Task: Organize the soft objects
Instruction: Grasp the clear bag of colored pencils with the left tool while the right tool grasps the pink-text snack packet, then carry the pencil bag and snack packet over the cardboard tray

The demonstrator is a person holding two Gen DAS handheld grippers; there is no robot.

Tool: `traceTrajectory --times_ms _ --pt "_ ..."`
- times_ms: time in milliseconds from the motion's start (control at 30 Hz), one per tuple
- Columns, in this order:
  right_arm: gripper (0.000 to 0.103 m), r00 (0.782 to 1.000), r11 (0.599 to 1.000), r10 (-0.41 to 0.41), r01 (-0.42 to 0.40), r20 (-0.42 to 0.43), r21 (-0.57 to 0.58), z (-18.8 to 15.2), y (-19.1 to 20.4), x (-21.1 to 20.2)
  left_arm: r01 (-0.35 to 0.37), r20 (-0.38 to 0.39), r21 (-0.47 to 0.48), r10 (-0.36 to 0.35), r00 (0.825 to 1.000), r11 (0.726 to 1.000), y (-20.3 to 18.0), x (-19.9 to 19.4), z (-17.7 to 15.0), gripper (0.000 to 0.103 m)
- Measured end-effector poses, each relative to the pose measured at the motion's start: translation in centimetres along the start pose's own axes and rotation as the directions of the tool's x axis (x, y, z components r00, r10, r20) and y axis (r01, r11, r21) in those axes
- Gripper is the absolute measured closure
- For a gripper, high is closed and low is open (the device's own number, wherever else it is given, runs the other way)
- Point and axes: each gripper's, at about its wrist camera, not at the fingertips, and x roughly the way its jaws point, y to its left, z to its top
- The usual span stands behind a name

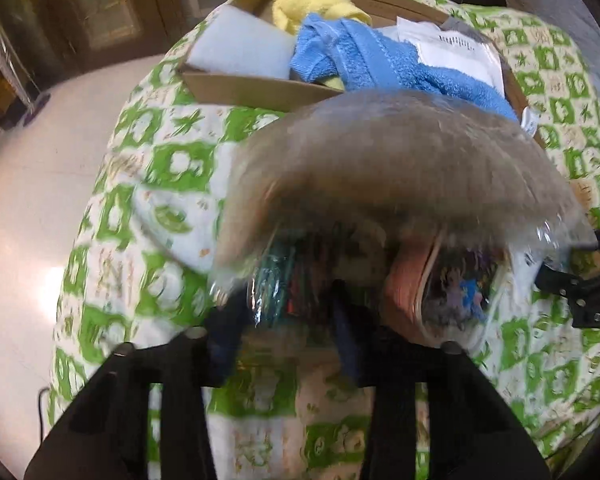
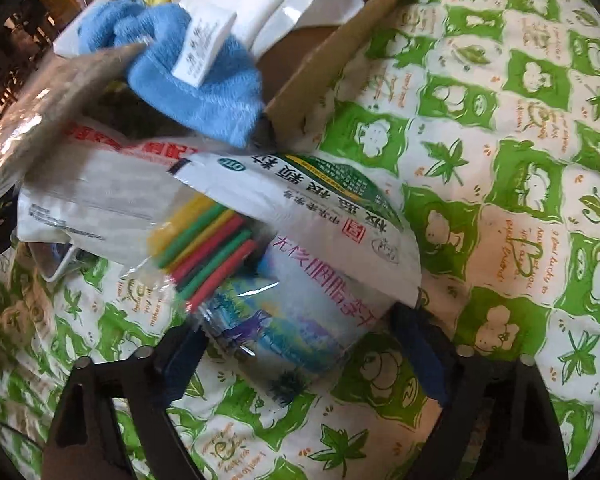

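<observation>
The left gripper (image 1: 290, 320) is nearest in its own view, its two dark fingers (image 1: 224, 320) closed in on a blurred clear packet (image 1: 400, 168); the grey-brown packet bulges up and over the fingertips, and a clutter of coloured wrapping shows through just below it. Whether the pads truly pinch the packet or only press beside it is hard to tell through the blur. To its right a black piece of the other tool (image 1: 588, 292) juts in at the edge.

The right gripper (image 2: 300, 344) has its fingers spread wide, with nothing clamped between them. A pile of plastic bags lies in the gap and just beyond: a clear bag with a colourful print (image 2: 268, 332) nearest, a bundle of red, green and yellow sticks (image 2: 208, 240) on it, and a white sachet with green print (image 2: 300, 208) lying across both. All rest on the green-and-white quilt (image 2: 500, 200), touching each other.

Farther off stands a cardboard box (image 1: 236, 88) on the quilt. Inside it, a blue towel (image 1: 364, 60) drapes over the near rim, a yellow cloth (image 1: 312, 0) lies behind it at the far side, a white foam block (image 1: 240, 44) fills the left corner, and a white pouch (image 1: 452, 52) sits to the right. Left of the quilt is pale floor (image 1: 32, 200).
</observation>
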Motion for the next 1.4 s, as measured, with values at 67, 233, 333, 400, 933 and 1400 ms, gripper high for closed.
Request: traceTrajectory --times_ms 67,233,333,400,933,1400 --pt "0.027 1.0 1.0 0.013 -0.013 0.012 0.011 -0.3 -0.1 -0.4 0.053 -0.012 -0.049 -0.053 0.998 0.997 1.1 -0.8 -0.7 0.077" --pt "0.032 0.998 0.998 0.057 -0.058 0.028 0.023 -2.0 0.6 -1.6 0.165 -0.051 -0.085 -0.17 0.984 0.983 1.5 -2.2 -2.8 0.077" --pt "0.032 0.991 0.992 0.13 -0.13 0.021 -0.005 -3.7 2.1 -2.3 0.189 -0.067 -0.056 -0.193 0.979 0.98 0.5 -2.9 -4.0 0.077" --pt "0.032 0.984 0.984 0.179 -0.179 0.02 -0.02 -5.1 3.1 -2.7 0.186 -0.068 -0.027 -0.187 0.98 0.982 -0.6 -3.4 -4.5 0.077" --pt "0.032 0.968 0.972 0.232 -0.227 0.092 -0.058 -10.1 5.9 -5.9 0.206 -0.053 0.092 -0.202 0.978 0.974 -5.5 -4.9 -6.8 0.077" --pt "0.032 0.967 0.97 0.238 -0.231 0.088 -0.08 -10.5 6.5 -5.9 0.194 -0.046 0.092 -0.191 0.981 0.977 -5.3 -5.0 -7.0 0.077"
